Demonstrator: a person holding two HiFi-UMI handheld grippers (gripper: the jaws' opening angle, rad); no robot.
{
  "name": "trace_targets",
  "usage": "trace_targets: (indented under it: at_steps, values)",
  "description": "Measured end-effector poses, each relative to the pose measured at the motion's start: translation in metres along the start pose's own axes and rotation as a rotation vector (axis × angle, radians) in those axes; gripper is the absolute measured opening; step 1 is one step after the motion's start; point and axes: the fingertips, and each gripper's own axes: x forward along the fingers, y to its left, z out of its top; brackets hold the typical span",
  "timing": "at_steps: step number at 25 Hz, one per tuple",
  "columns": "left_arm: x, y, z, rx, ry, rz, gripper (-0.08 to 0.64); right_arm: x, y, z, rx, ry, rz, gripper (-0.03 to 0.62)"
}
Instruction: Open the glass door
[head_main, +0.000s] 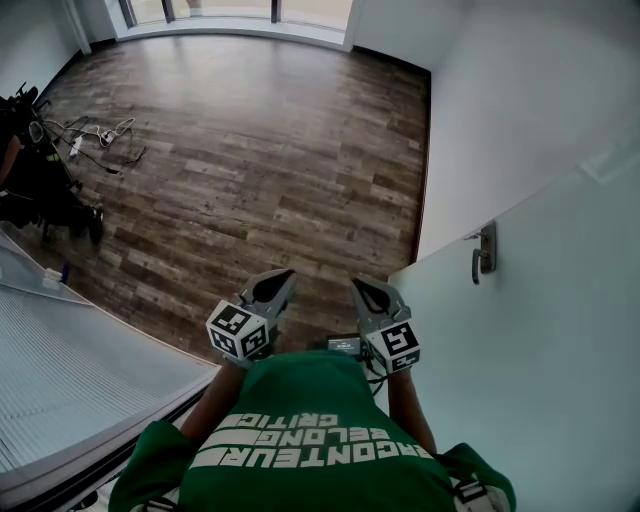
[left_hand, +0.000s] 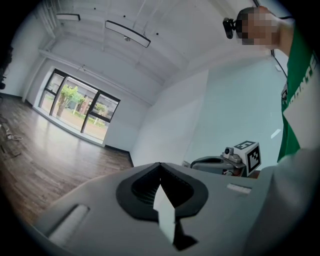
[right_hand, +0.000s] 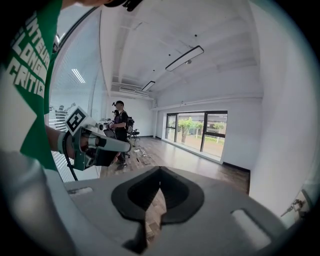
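The glass door (head_main: 540, 340) stands at the right as a pale frosted pane, with a metal lever handle (head_main: 484, 250) near its left edge. The handle (right_hand: 295, 205) also shows small at the lower right of the right gripper view. Both grippers are held close in front of the person's green shirt and point out over the wooden floor. My left gripper (head_main: 283, 277) (left_hand: 160, 167) is shut with nothing between its jaws. My right gripper (head_main: 358, 286) (right_hand: 160, 171) is shut and empty too, well to the left of the handle and apart from it.
A white wall (head_main: 520, 90) runs behind the door. A panel with blinds (head_main: 70, 360) stands at the lower left. Cables (head_main: 100, 135) lie on the wooden floor, and a person with dark equipment (head_main: 40, 185) is at the far left. Windows (head_main: 240, 10) line the far end.
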Motion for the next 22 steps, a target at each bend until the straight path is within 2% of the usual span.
trace_targets:
  at_steps: [22]
  values:
    - [-0.011,0.010,0.000,-0.011,0.000,0.039,0.017,0.002,0.000,-0.006,0.025,0.015,-0.010,-0.006]
